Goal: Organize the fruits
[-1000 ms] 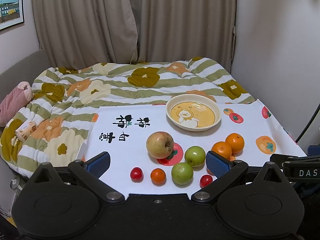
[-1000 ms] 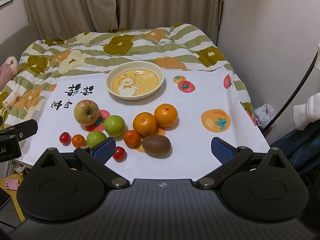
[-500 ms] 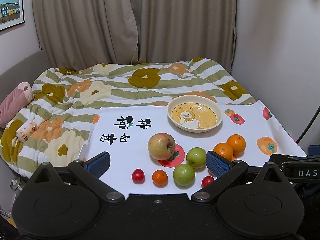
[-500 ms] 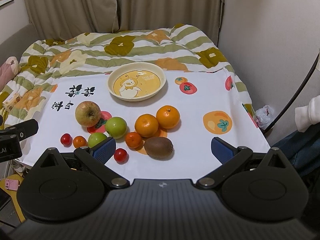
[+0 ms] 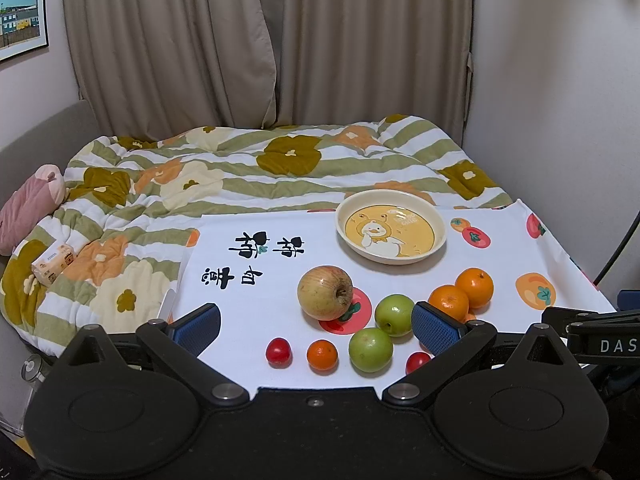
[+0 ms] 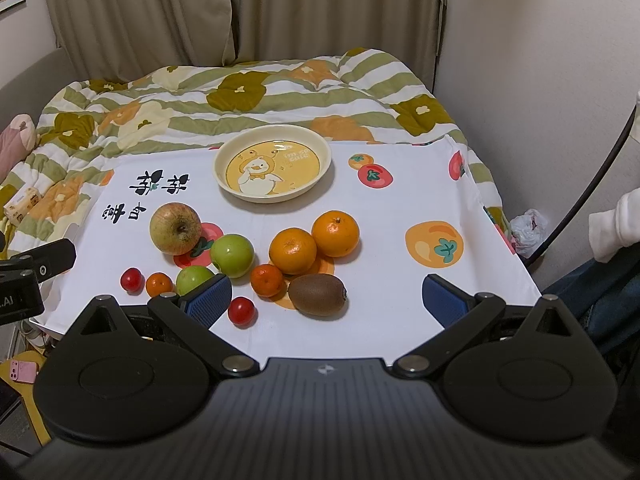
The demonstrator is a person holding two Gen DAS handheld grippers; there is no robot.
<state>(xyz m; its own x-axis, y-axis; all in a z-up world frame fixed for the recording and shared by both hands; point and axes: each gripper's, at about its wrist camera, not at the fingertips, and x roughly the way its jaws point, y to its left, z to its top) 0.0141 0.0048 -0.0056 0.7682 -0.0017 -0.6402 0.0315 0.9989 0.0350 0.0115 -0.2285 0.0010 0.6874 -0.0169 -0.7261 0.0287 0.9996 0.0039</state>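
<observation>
A cream plate with a duck picture lies empty at the back of a white printed cloth. In front of it lie a large apple, two green apples, two oranges, a kiwi, small mandarins and cherry tomatoes. My left gripper and right gripper are both open and empty, held above the near edge of the cloth.
The cloth lies on a bed with a flowered quilt. A pink pillow and a tissue pack are on the left. A wall is on the right, curtains behind.
Both grippers have risen or tilted slightly, so the fruits sit a little lower in both views. Nothing on the cloth has moved.
</observation>
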